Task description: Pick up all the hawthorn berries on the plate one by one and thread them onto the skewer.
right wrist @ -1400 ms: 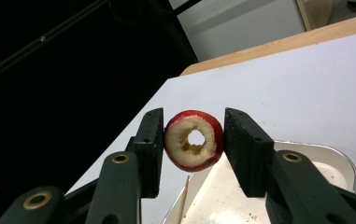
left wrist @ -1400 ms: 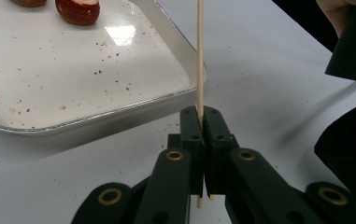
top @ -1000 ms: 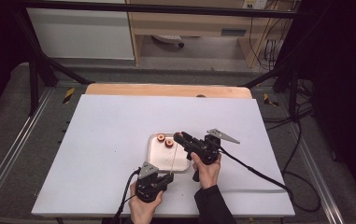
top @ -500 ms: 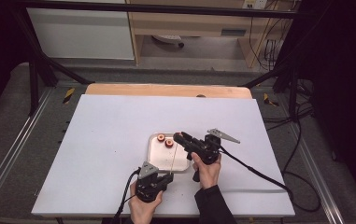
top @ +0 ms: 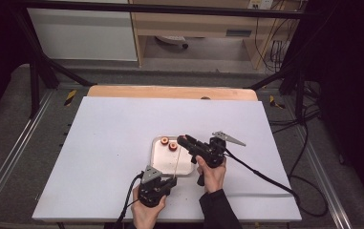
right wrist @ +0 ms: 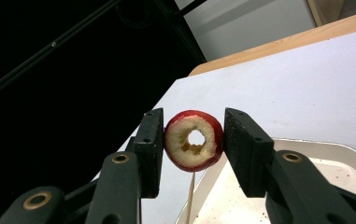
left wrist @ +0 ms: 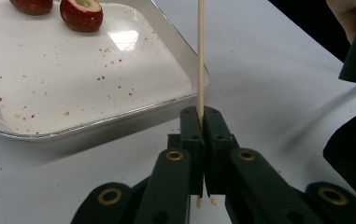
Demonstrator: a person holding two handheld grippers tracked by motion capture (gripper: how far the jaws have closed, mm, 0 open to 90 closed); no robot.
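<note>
From above, the left tool (top: 169,182) sits near the table's (top: 98,152) front edge, clamped on a thin wooden skewer (top: 176,160) that rises over the white tray (top: 156,164). The right tool (top: 183,140) hangs over the tray's right part, near two red fruit pieces (top: 168,143).

In the left gripper view, the left tool's (left wrist: 202,122) jaws are pressed together on the upright skewer (left wrist: 200,51), just beside the tray's (left wrist: 96,122) rim.

In the right gripper view, the right tool (right wrist: 193,141) clamps a cored red fruit ring (right wrist: 194,140), the skewer (right wrist: 189,198) directly below it.
</note>
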